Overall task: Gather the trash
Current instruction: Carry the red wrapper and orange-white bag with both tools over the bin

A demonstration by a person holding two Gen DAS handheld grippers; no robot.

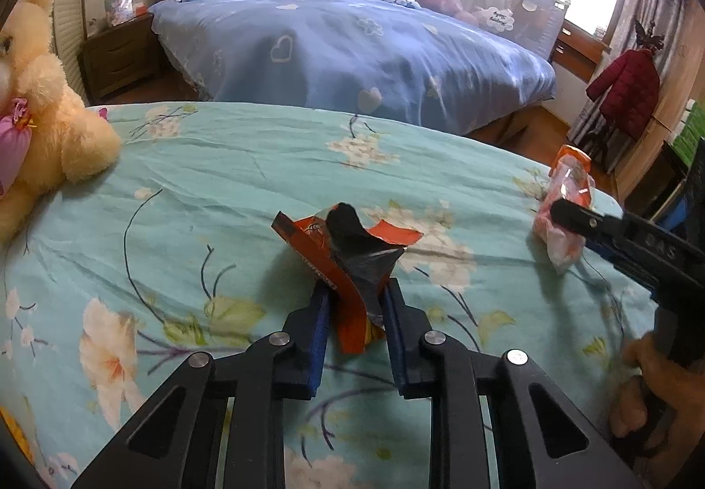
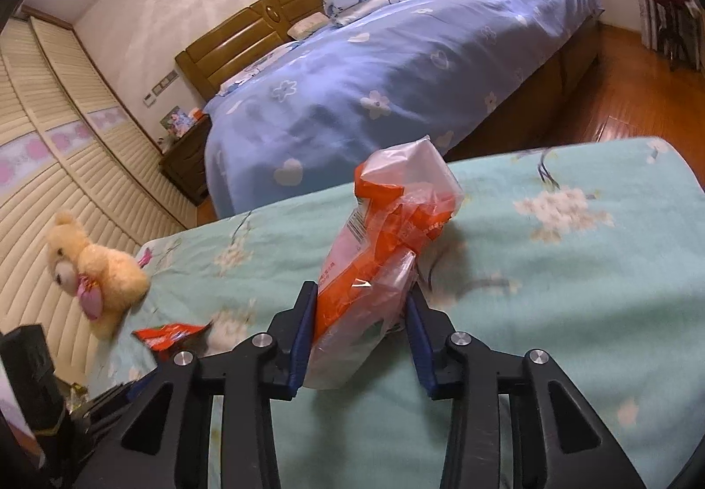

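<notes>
My left gripper [image 1: 356,290] is shut on a crumpled orange and black snack wrapper [image 1: 348,264] just above the turquoise floral bedspread [image 1: 220,189]. My right gripper [image 2: 362,295] is shut on an orange and clear plastic bag [image 2: 383,246], held upright over the same bedspread [image 2: 551,268]. In the left wrist view the right gripper [image 1: 573,216] and its plastic bag [image 1: 566,189] show at the right edge. In the right wrist view the snack wrapper [image 2: 169,332] shows at lower left.
A cream teddy bear [image 1: 39,105] lies on the bedspread's left side, also in the right wrist view [image 2: 94,268]. Beyond is a blue-covered bed [image 1: 352,53] with a wooden headboard, a nightstand [image 1: 119,57], louvred wardrobe doors [image 2: 66,154] and wooden floor [image 2: 625,92].
</notes>
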